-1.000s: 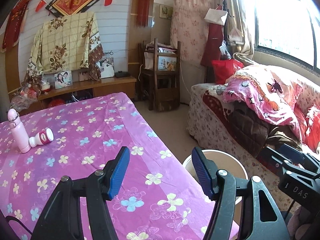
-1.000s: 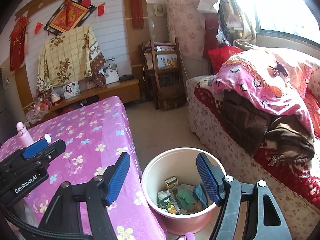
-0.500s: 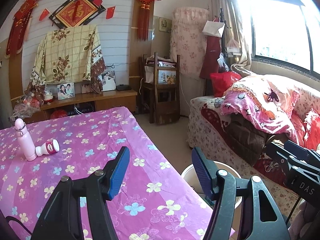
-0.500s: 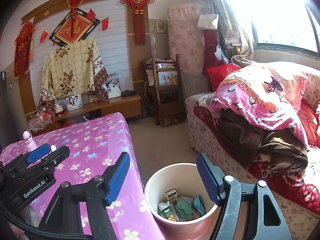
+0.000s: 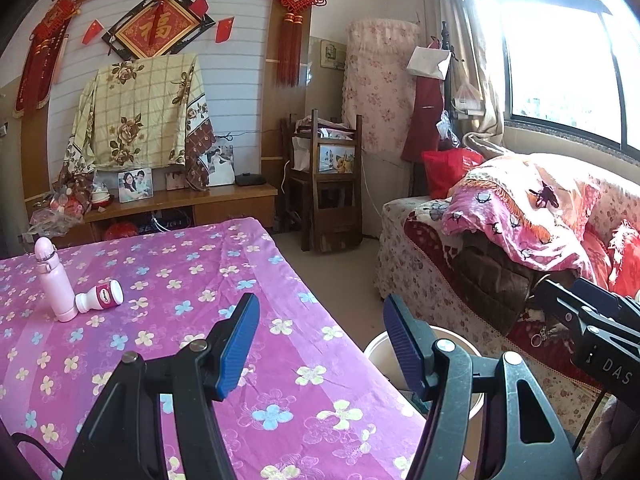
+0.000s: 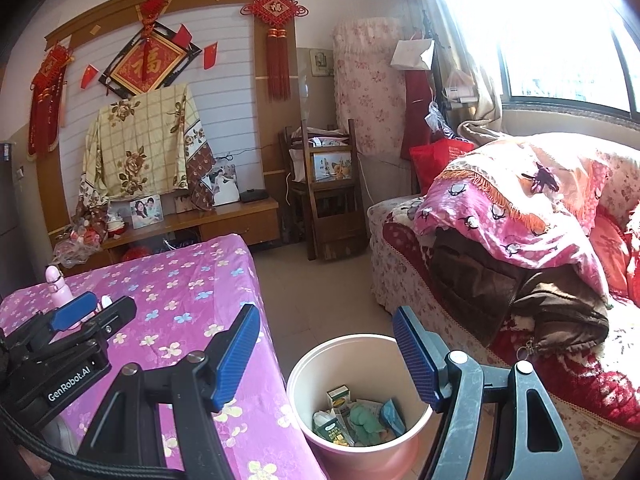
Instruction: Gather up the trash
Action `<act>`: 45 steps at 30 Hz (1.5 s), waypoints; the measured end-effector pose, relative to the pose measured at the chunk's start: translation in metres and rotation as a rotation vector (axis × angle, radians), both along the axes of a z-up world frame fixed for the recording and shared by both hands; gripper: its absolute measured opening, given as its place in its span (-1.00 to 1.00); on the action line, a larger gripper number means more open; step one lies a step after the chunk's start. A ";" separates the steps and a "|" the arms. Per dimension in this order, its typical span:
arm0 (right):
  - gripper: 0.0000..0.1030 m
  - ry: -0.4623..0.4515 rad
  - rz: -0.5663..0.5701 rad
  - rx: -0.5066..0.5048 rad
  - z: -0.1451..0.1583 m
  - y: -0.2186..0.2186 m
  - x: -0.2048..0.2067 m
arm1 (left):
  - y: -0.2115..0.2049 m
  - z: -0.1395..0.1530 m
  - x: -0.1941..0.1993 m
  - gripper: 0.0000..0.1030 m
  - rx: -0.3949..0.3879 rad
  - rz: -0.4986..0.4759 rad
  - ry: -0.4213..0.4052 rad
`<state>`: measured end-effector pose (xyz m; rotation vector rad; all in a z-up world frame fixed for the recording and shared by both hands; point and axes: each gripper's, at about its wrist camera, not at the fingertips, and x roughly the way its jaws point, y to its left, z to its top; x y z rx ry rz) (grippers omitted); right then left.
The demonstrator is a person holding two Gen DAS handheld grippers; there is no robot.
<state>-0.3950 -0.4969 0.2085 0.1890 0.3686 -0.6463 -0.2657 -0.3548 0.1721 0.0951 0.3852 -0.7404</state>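
Note:
A pink bin (image 6: 308,364) stands on the floor beside the table and holds several pieces of trash (image 6: 356,416). Its rim (image 5: 374,350) shows in the left wrist view. My right gripper (image 6: 326,354) is open and empty, above the bin's near side. My left gripper (image 5: 320,344) is open and empty, over the table's right edge. A small white bottle with a red label (image 5: 100,298) lies on its side on the pink flowered tablecloth (image 5: 192,280), touching an upright pink flask (image 5: 54,280) at the far left.
A sofa (image 6: 520,248) piled with blankets and a brown jacket lies to the right of the bin. A wooden chair (image 5: 326,184) and a low cabinet (image 5: 180,208) with photo frames stand against the back wall. Bare floor (image 6: 316,280) runs between table and sofa.
Both grippers have risen and tilted upward, so more of the wall shows. The bin and the bottles have shifted lower in view. Both grippers stay open.

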 end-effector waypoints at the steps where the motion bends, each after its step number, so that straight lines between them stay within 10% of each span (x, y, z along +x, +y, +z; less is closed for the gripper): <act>1: 0.41 -0.001 -0.001 0.001 0.000 0.001 0.000 | -0.001 0.000 0.000 0.27 0.003 0.000 -0.002; 45: 0.44 0.014 0.000 0.012 -0.008 -0.005 0.004 | -0.004 -0.005 -0.003 0.27 0.018 -0.017 -0.022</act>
